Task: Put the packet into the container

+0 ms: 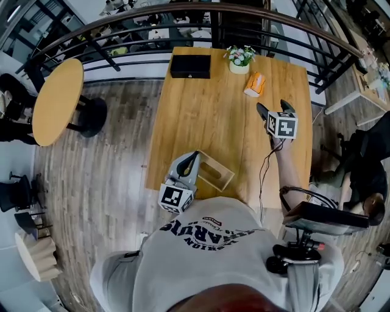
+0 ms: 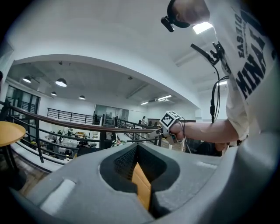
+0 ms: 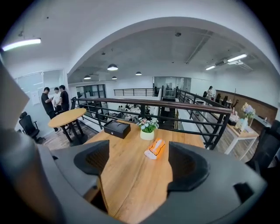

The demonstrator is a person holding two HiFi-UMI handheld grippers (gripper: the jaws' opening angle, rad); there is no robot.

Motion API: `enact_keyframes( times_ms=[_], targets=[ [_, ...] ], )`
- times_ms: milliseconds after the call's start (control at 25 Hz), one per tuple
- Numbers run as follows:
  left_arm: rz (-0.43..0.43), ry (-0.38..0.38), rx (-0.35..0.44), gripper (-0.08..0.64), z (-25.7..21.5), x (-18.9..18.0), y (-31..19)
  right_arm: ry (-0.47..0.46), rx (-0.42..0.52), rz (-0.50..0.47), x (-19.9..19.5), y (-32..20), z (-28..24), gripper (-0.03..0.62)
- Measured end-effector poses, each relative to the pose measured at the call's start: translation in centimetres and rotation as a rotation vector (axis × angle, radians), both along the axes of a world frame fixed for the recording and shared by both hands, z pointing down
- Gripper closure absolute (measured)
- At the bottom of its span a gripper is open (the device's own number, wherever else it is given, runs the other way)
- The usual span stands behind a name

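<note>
An orange and white packet (image 1: 255, 84) lies on the far right part of the wooden table (image 1: 201, 116), near a flower pot. My right gripper (image 1: 273, 108) hovers just short of it, open and empty; in the right gripper view the packet (image 3: 155, 148) lies ahead, beyond the spread jaws of the right gripper (image 3: 139, 162). An open wooden container (image 1: 220, 167) sits at the table's near edge. My left gripper (image 1: 192, 158) is shut on its wall; in the left gripper view the left gripper (image 2: 139, 175) pinches a thin wooden board (image 2: 141, 186).
A black box (image 1: 190, 66) and a flower pot (image 1: 239, 59) stand along the table's far edge, with a curved railing (image 1: 183, 15) behind. A round table (image 1: 56, 100) stands to the left, a chair (image 1: 323, 219) to the right. People (image 3: 54, 101) stand far off.
</note>
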State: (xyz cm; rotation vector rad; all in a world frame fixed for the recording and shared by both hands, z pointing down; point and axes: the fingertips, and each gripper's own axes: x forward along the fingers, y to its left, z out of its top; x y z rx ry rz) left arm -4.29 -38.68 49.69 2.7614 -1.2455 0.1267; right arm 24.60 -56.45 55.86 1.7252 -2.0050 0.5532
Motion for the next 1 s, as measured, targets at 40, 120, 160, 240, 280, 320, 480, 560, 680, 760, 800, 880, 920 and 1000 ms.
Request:
enact_keyframes(
  times_ms=[40,120,160,240,280,320,480,560,680,760,800,880,920,1000],
  targets=[
    [-0.007,-0.003,-0.006,0.561,0.1,-0.1,-0.1,-0.013,-0.012,0.004,0.3,-1.2,0.5,0.17],
    [-0.025,-0.012,-0.018,0.561,0.5,-0.4,-0.2,-0.031,-0.041,0.011,1.1,-3.7,1.8,0.169],
    [-0.036,-0.018,-0.026,0.561,0.7,-0.7,-0.3,-0.04,-0.06,0.019,1.6,-5.0,2.5,0.169],
    [-0.065,-0.028,-0.048,0.561,1.4,-1.6,-0.7,-0.058,-0.102,0.044,2.5,-7.7,4.3,0.164],
    [-0.082,-0.032,-0.058,0.561,1.6,-2.1,-0.8,-0.072,-0.121,0.059,3.0,-9.0,5.4,0.164],
    [-0.099,-0.037,-0.065,0.561,1.8,-2.5,-1.0,-0.094,-0.139,0.075,3.5,-10.4,6.6,0.163],
    [-0.156,-0.063,-0.081,0.561,2.4,-4.0,-1.5,-0.198,-0.216,0.158,5.5,-15.1,11.8,0.143],
    [-0.18,-0.066,-0.095,0.561,2.8,-4.5,-1.7,-0.227,-0.254,0.194,6.4,-17.1,14.5,0.138],
    [-0.208,-0.066,-0.115,0.561,3.3,-4.7,-2.1,-0.236,-0.305,0.233,7.7,-19.9,18.2,0.137],
    [-0.221,-0.068,-0.127,0.561,3.6,-4.7,-2.2,-0.255,-0.346,0.253,8.2,-21.7,20.7,0.137],
    [-0.228,-0.069,-0.134,0.561,3.8,-4.7,-2.3,-0.277,-0.367,0.267,8.4,-22.5,21.9,0.137],
    [-0.246,-0.07,-0.148,0.561,4.3,-5.0,-2.4,-0.306,-0.41,0.298,8.8,-23.7,24.1,0.137],
    [-0.257,-0.072,-0.155,0.561,4.5,-5.3,-2.4,-0.303,-0.429,0.31,9.0,-24.3,25.1,0.137],
    [-0.28,-0.076,-0.169,0.561,4.8,-5.9,-2.5,-0.294,-0.458,0.334,9.2,-25.3,26.7,0.137]
  ],
)
